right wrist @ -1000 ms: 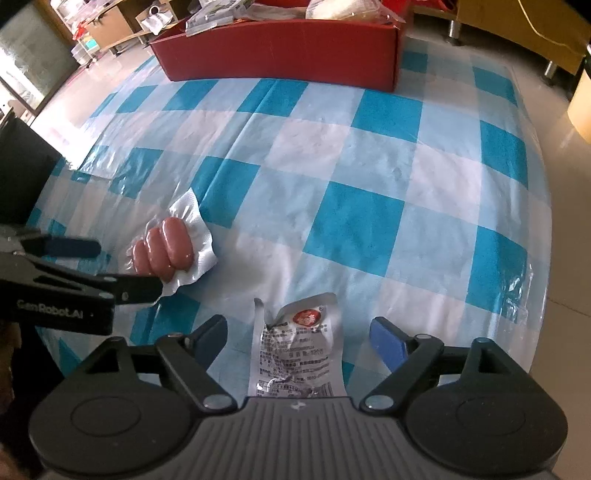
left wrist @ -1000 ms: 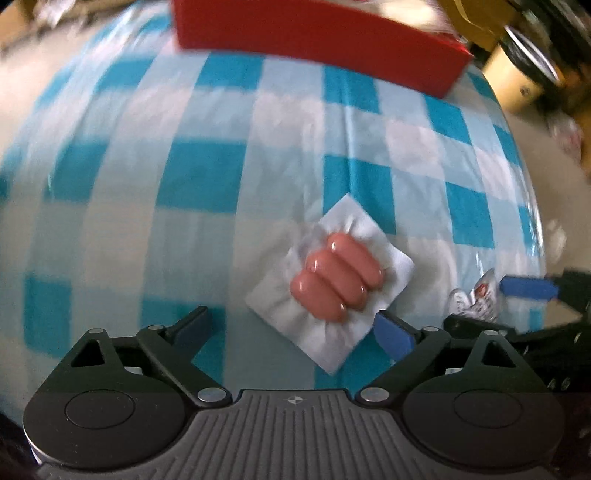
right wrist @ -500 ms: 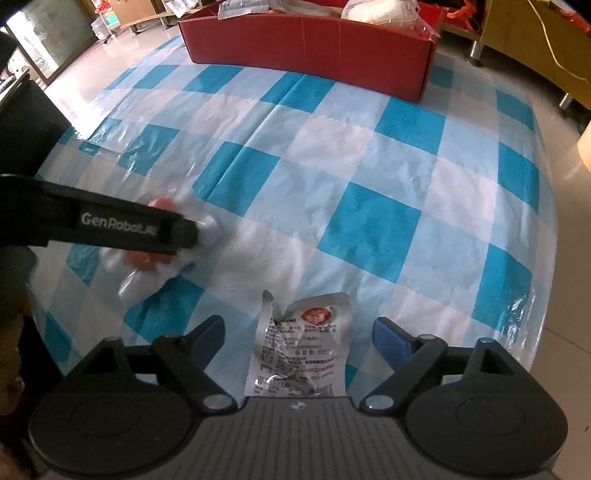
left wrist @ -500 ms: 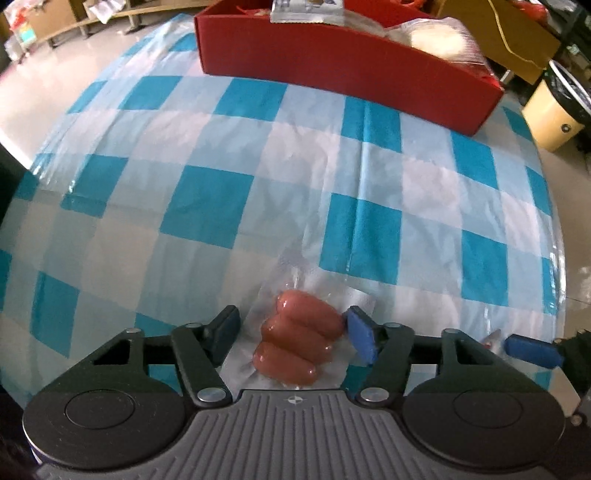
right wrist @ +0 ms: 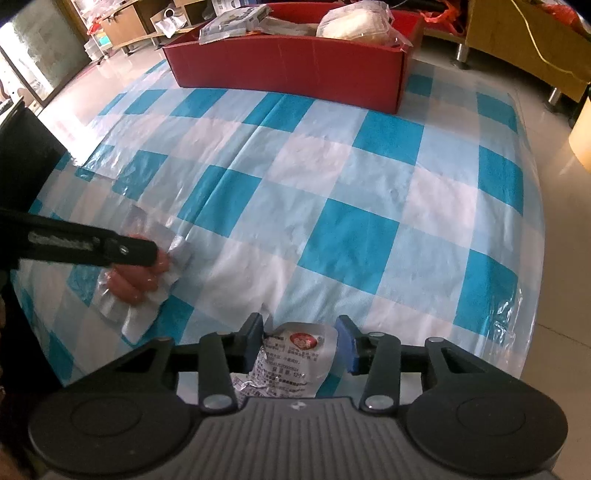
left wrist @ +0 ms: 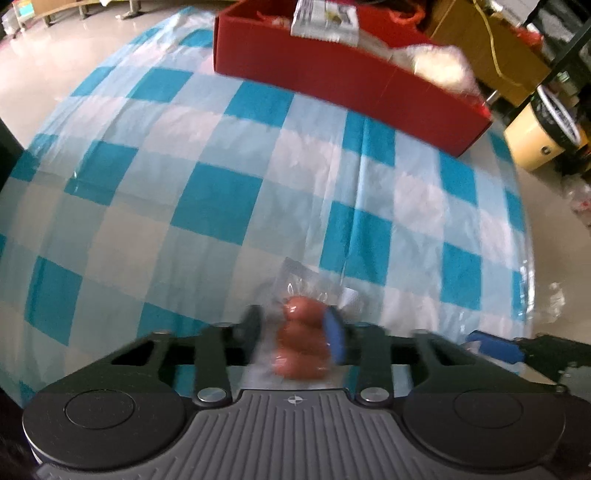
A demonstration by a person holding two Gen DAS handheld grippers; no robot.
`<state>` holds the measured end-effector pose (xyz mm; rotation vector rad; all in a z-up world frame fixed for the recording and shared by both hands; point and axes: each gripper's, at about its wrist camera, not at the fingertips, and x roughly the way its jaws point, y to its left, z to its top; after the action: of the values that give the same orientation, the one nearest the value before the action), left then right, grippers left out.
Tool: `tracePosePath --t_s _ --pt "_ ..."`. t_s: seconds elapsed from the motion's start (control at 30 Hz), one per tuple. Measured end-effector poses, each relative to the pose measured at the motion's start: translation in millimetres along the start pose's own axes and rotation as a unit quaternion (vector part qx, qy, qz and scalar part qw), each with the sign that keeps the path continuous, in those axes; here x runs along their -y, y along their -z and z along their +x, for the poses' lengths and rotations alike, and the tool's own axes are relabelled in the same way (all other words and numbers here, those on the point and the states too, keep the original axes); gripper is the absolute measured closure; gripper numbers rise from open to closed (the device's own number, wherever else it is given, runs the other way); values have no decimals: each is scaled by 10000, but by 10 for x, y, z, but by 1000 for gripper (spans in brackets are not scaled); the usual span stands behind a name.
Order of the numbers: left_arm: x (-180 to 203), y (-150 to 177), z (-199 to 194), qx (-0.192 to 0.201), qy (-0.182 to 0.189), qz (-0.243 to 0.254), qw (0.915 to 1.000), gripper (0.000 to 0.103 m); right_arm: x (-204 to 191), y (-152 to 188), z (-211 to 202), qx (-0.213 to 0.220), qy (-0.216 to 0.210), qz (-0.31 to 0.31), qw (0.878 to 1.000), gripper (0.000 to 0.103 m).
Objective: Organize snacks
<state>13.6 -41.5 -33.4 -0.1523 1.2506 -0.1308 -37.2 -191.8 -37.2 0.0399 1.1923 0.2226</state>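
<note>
Pointing steeply down at a table covered in a blue-and-white checked plastic cloth (right wrist: 354, 243), two hand-held grippers each clamp a snack. Clenched between the fingers of the left gripper (left wrist: 295, 334) is a clear vacuum-sealed pack of three pinkish-orange sausages (left wrist: 301, 347); its black finger presses the pack's left edge and its blue pad (left wrist: 335, 338) presses the right. In the right wrist view this same pack (right wrist: 135, 282) shows beneath the left gripper's black finger, its crinkled clear edges spreading out on the cloth.

Gripped between the fingers of the right gripper (right wrist: 301, 345) is a silver foil snack packet with a red round logo and small printed text (right wrist: 291, 360), pinched from both sides, its lower end hidden behind the gripper body. The right gripper's blue pad also shows at the right edge of the left wrist view, just beside the left gripper.

Far ahead of both grippers, at the far end of the cloth, stands a long red cardboard box (right wrist: 295, 70) holding a white bun in clear wrapping (right wrist: 354, 22) and flat printed packets (right wrist: 232, 22). Beyond the table lie a pale glossy floor and wooden furniture.
</note>
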Motion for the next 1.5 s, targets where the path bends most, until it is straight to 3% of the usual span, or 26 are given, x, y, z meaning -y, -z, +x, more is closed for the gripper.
tracePosePath --t_s 0.03,0.13,0.2,0.23,0.33,0.43,0.5,0.63,0.73,0.87,0.9,0.97,1.03,1.13,1.33,1.5 --pt "-6 -6 -8 -4 84 2 10000 65 10 -2 0 -3 -15 33 10000 60" --pt "32 5 41 -60 120 99 9999 47 13 -17 4 -20 -47 111 9999 58" --pt "99 41 69 -115 83 384 9992 21 14 -22 8 -32 -87 135 9999 56" --pt "124 77 63 -140 -7 465 9988 18 18 -23 10 -41 -110 155 9998 54" --pt "104 171 31 -109 -102 497 9987 18 22 -26 13 -60 -133 168 9998 53" --pt "-66 270 30 -444 -78 -21 9990 17 11 -28 14 -109 -135 161 9997 52" --pt "-222 401 0 -637 136 -456 9968 17 12 -19 14 -130 -157 172 9996 51" --pt "-283 427 98 -752 270 -864 9930 16 15 -30 19 -154 -155 195 9996 51" --pt "-131 444 81 -666 336 -727 9946 26 2 -30 13 -151 -177 160 9996 51" --pt "57 442 97 -563 85 -529 9970 26 33 -24 17 -176 -216 219 9994 50" --pt "49 395 101 -546 195 -573 9967 32 41 -21 16 -183 -227 233 9993 50" --pt "-5 263 108 -498 310 -773 9953 33 42 -20 15 -187 -246 248 9992 46" --pt "-33 103 113 -350 321 -766 9959 33 21 -24 23 -207 -250 200 9993 43" --pt "9 -2 103 -332 165 -468 9982 20 -15 -19 31 -212 -237 113 9994 40" --pt "189 259 163 -337 -466 432 9974 15 -100 36 29 -189 -145 -165 9996 35" --pt "3 276 145 -320 -203 -500 9980 8 -72 49 23 -196 -28 -228 9995 34"
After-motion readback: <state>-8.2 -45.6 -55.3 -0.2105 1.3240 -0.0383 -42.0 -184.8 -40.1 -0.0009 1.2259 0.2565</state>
